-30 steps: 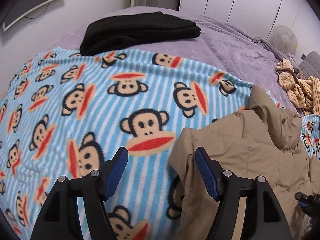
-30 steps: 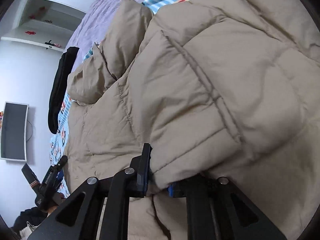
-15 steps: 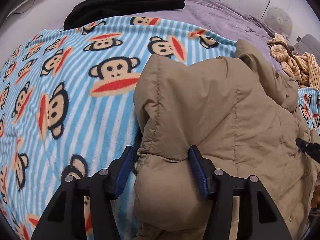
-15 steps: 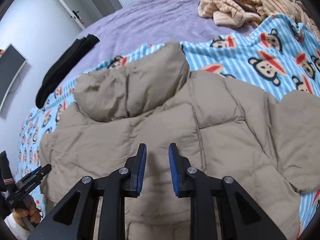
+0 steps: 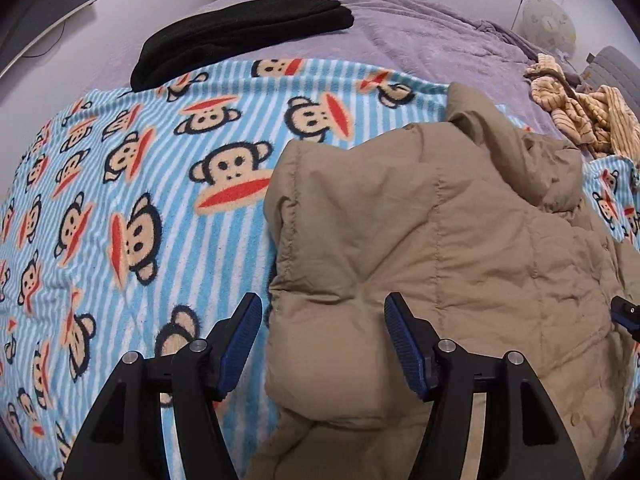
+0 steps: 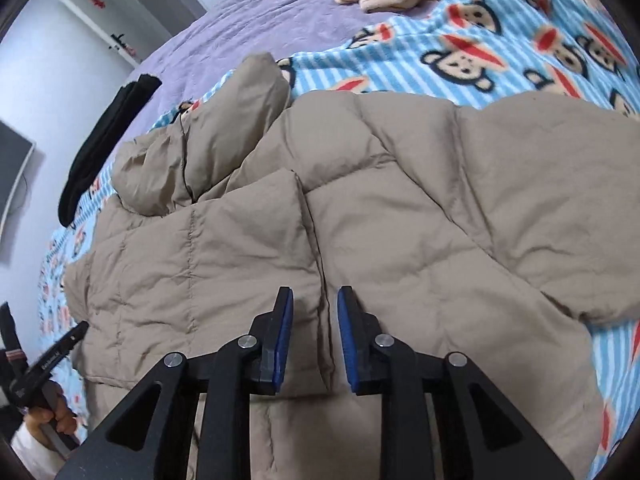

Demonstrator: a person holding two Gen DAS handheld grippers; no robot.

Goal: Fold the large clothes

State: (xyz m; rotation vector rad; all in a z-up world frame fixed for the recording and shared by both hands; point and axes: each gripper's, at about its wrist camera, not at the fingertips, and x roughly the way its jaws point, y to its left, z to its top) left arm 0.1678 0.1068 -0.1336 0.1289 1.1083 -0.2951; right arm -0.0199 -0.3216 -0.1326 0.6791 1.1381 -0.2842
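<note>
Left wrist view: blue striped monkey-print fleece blanket [image 5: 120, 184] lying bare out to the left, folded black garment [image 5: 240, 32] well beyond. Puffy tan quilted jacket [image 5: 440, 240] bulging between the left gripper [image 5: 323, 346] pads; jaws wide, opening, pressing nothing.

Right wrist view: right gripper [image 6: 314, 340] above the jacket's middle seam, jaws narrow, opening, empty.

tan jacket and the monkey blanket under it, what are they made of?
Tan jacket: looks like a matte woven shell, probably nylon or polyester, over puffy fill; stitched quilt lines and soft bulges suggest padding or down. Monkey blanket: seems to be printed fleece; fuzzy nap blurs the stripe edges.
</note>
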